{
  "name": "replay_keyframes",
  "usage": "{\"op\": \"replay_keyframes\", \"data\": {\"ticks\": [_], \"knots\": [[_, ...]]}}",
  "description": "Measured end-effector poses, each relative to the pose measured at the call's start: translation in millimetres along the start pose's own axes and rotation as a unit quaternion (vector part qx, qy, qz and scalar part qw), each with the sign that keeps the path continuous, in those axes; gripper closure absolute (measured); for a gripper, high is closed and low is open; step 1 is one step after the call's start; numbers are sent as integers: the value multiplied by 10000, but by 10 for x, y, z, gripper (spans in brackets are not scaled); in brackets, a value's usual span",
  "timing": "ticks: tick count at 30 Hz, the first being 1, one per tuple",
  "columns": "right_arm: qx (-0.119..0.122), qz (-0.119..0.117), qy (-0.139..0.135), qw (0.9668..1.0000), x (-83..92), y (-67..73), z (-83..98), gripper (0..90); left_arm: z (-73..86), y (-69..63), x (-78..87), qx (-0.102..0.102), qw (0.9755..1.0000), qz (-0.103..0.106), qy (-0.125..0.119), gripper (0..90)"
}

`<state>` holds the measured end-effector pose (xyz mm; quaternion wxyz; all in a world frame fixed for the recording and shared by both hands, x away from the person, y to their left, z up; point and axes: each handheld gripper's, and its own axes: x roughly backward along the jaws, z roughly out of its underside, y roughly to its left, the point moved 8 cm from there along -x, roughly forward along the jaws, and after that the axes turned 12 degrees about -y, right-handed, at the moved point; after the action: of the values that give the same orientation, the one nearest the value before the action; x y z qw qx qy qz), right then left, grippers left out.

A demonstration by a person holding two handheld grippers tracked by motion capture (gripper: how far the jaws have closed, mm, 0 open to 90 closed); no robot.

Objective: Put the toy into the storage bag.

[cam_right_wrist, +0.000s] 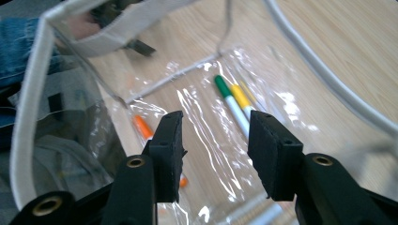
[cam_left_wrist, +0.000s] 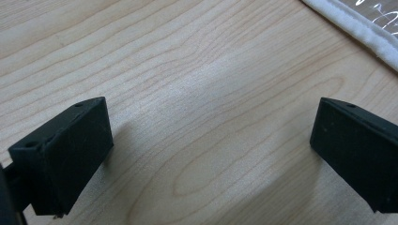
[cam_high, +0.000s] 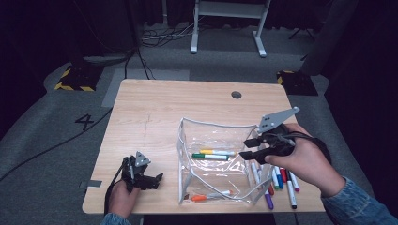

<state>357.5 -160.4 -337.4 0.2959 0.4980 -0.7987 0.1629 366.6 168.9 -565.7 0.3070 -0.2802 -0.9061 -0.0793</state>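
At eight o'clock on the pale wooden tabletop (cam_high: 155,108) our left tool (cam_high: 151,180) rests, jaws wide, empty. At centre stands the clear plastic pouch with white piping (cam_high: 213,161), open-topped, holding green, yellow and orange markers. At its three o'clock rim our right tool (cam_high: 247,149) hovers, jaws apart, empty.

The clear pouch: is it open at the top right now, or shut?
Open. The clear pouch stands with its white-edged mouth spread wide, and the green marker and orange marker lie on its bottom.
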Motion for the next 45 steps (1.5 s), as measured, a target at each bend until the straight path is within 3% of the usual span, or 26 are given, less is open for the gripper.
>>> {"op": "replay_keyframes", "data": {"ticks": [11, 22, 36, 45], "knots": [[-614, 657, -158, 9958, 443, -472, 406, 562, 0, 0, 0, 2, 10000, -1, 0, 0], [-1167, 1272, 22, 9850, 660, -852, 926, 563, 0, -1, 0, 5, 10000, 0, -1, 0], [-1921, 1629, 506, 9664, 516, -1114, 1857, 579, 0, -1, -1, 2, 10000, 3, -7, 0], [-2189, 1777, 854, 9556, 340, -1240, 2337, 583, 0, 0, 0, -4, 10000, -1, 0, 0]]}}
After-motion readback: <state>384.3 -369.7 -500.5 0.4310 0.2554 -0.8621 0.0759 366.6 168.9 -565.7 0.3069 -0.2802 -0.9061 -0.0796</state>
